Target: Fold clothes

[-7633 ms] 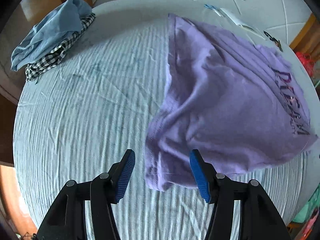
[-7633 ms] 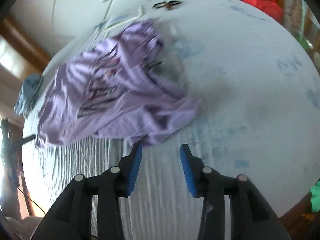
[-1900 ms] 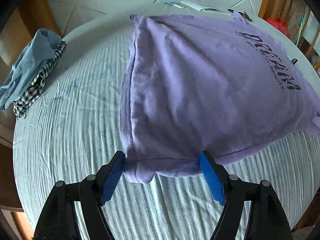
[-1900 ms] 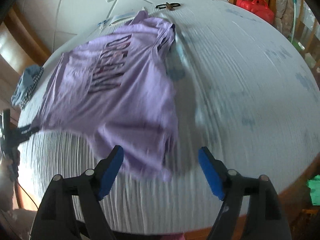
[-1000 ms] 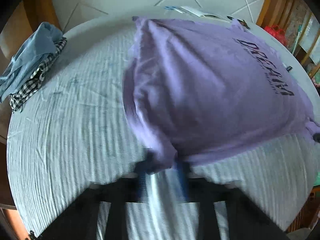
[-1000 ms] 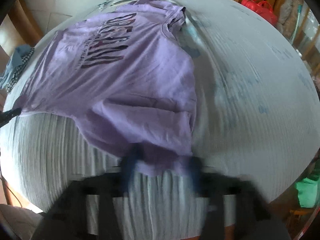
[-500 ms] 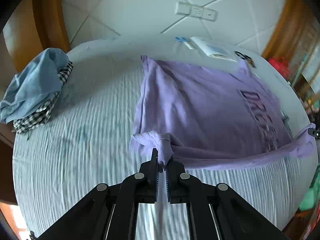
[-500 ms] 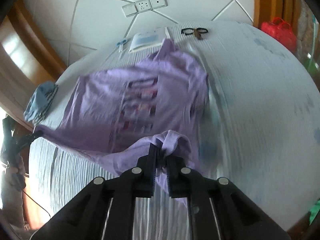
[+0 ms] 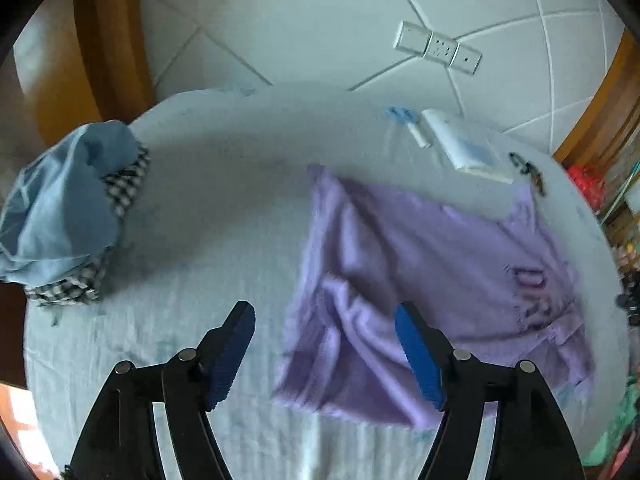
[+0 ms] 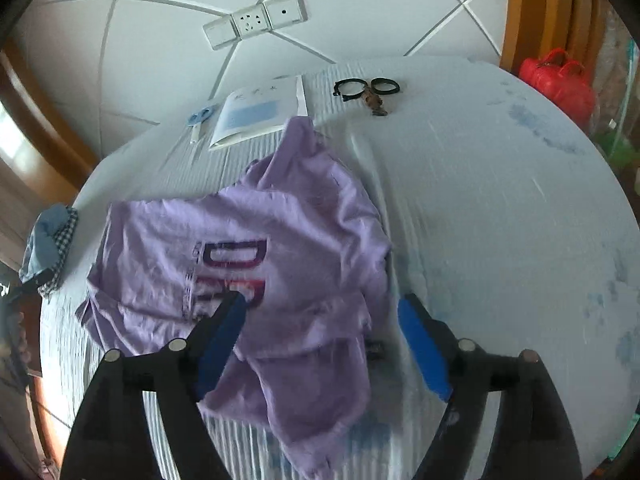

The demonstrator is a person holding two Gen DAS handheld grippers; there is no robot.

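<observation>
soft daylight, cool bluish cast, no harsh glare. strong fisheye bending with black corners in both views. motion blur smears the purple shirt and tablecloth; faint shadows under cloth.

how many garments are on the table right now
3 visible. The purple shirt lies half folded mid-table under the open grippers. A blue garment sits on a checked one at the left edge. More could be hidden in that pile.

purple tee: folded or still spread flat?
Partly folded. The tee has its near part doubled over itself, covering the lower print; edges are rumpled, not squared. Both claws, left and right, are open, off it.
</observation>
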